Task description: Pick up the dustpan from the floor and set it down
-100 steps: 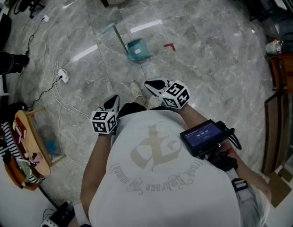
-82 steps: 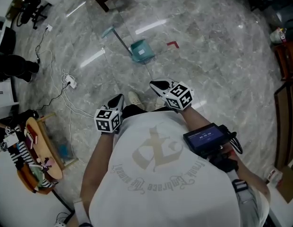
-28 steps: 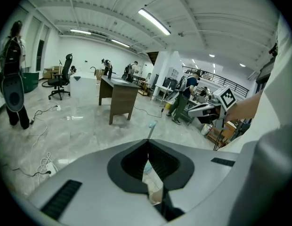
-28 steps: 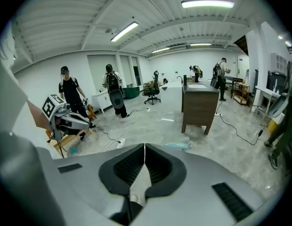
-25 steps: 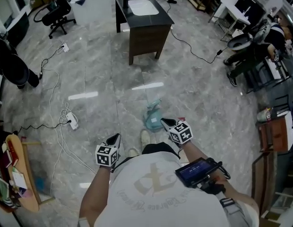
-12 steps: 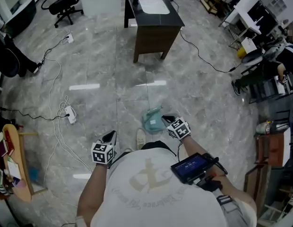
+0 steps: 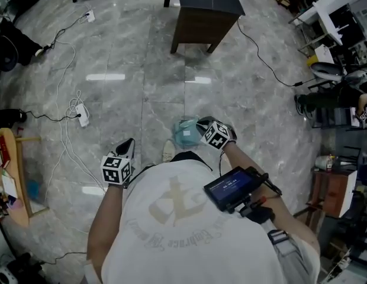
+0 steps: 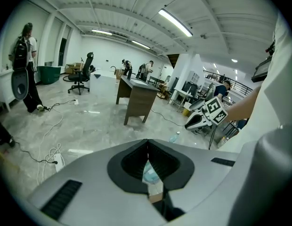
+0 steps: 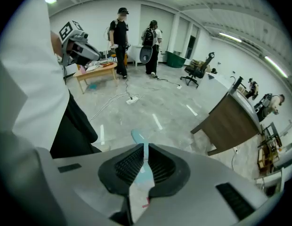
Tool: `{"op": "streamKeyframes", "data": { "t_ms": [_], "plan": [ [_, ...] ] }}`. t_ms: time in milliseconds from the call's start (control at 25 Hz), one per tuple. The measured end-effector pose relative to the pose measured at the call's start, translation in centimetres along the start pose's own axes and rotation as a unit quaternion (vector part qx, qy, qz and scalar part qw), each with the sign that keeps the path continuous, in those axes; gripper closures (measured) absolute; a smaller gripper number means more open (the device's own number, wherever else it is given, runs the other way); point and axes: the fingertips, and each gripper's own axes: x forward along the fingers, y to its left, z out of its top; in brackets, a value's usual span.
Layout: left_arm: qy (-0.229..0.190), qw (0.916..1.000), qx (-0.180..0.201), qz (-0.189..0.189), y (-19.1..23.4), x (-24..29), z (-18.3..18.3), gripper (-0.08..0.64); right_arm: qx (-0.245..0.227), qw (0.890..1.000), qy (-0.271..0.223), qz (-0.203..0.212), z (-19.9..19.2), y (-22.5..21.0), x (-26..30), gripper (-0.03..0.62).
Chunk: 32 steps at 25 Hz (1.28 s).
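The right hand-held gripper (image 9: 145, 158) is pressed shut on the dustpan (image 7: 184, 134). In the right gripper view the thin teal handle (image 9: 138, 138) runs between its ribbed pads and sticks out past the tips. The wider teal part shows lower down in the gap. In the head view this hand-held gripper sits just at the dustpan's right edge, with its marker cube (image 7: 218, 136) behind it. Whether the pan is off the grey marble floor (image 7: 142, 87) cannot be told.

Four seconds ago the dustpan lay well ahead of the person, its long handle flat on the floor, and both hand-held grippers were drawn in at the chest. A second ago the right one was just beside the dustpan, and half a second ago it was at the pan's right edge. Now it is on the handle.

The left hand-held gripper (image 8: 147, 146) has its jaws together with nothing between them. It hangs at the person's left side, much as in the earlier pictures, well apart from the dustpan.

A light shoe (image 7: 167, 151) shows just below the dustpan, and a small screen (image 7: 229, 188) rides on the right forearm. The camera's outlook has changed too. The dark wooden counter (image 7: 207, 7), out of sight four seconds ago, now stands at the top, and a white power strip (image 7: 83, 116) with its cables lies off to the left.
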Motion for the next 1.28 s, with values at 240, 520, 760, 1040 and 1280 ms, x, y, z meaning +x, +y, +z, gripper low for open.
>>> {"op": "streamKeyframes", "data": {
  "t_ms": [240, 520, 760, 1040, 1280],
  "plan": [
    [-0.008, 0.9993, -0.019, 0.033, 0.8, 0.1, 0.7, 0.548, -0.075, 0.994, 0.047, 0.059, -1.1, -1.0, 3.2, 0.411],
    [-0.008, 0.9966, -0.04, 0.071, 1.8, -0.6, 0.8, 0.548, -0.149, 0.978, 0.093, 0.108, -2.3, -0.8, 6.5, 0.377],
    [0.002, 0.9952, -0.044, 0.087, 1.3, -0.7, 0.5, 0.548, -0.178, 0.966, 0.123, 0.143, -3.9, -0.4, 8.5, 0.377],
    [0.015, 0.9928, -0.058, 0.104, 2.0, -1.5, 0.0, 0.548, -0.208, 0.957, 0.141, 0.146, -4.4, -0.4, 10.7, 0.425],
    [0.017, 0.9925, -0.06, 0.106, 2.7, -1.0, 0.5, 0.548, -0.219, 0.957, 0.135, 0.138, -3.9, -0.8, 11.0, 0.455]
  ]
}}
